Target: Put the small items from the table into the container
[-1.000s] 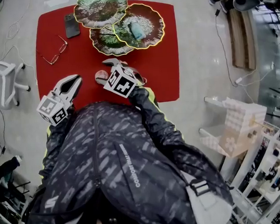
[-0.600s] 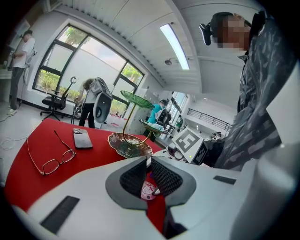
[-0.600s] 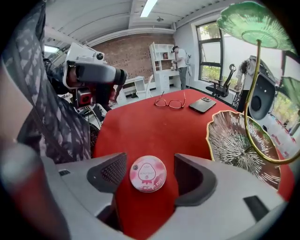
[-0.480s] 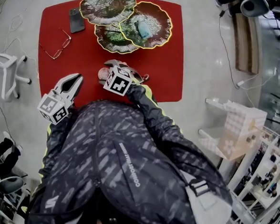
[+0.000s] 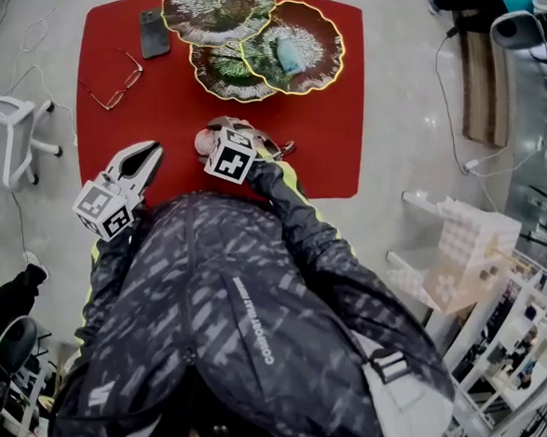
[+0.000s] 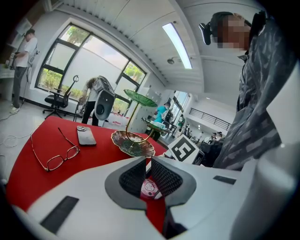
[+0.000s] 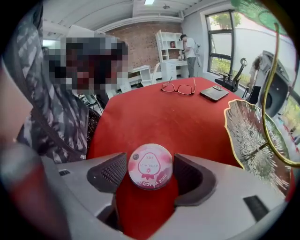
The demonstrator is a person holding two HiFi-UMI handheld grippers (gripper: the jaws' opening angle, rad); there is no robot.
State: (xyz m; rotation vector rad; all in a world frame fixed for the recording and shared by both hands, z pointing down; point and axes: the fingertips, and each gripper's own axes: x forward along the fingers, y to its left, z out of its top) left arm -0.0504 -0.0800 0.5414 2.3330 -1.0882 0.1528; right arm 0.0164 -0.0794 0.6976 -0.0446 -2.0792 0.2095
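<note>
right gripper (image 7: 150,160): jaws wide apart, pointed steeply down at the table, 1 pad on each side of the tin. Pads look just clear of it, so my read is no grip yet.
tin (image 5: 202,142): small, round, pink. Lies flat near the table's near edge, about mid-width, well apart from the stand.
why that pose: straddling the tin from above lets the pads close on its rim. Next move probably needs a squeeze, then a lift.
left gripper (image 6: 146,164): jaws together, nothing in them. Hovers over the near-left corner and looks parked out of the way.
container: stand (image 5: 315,31) of 3 leaf-shaped dishes on a gold stem, at the far edge, middle to right. 1 teal item (image 5: 289,55) already lies in the right-hand dish.
others: phone (image 5: 154,33) by the far edge, just left of the stand. Glasses (image 5: 113,84) unfolded, toward the left edge.
table (image 5: 163,113): red cloth, flat, bare between tin and stand.
room: open office with a pale glossy floor (image 5: 397,111) and big windows. White chair (image 5: 11,138) off the left edge, people far back.
risk: the tin is low and smooth, so it could slip if the pads land high.
</note>
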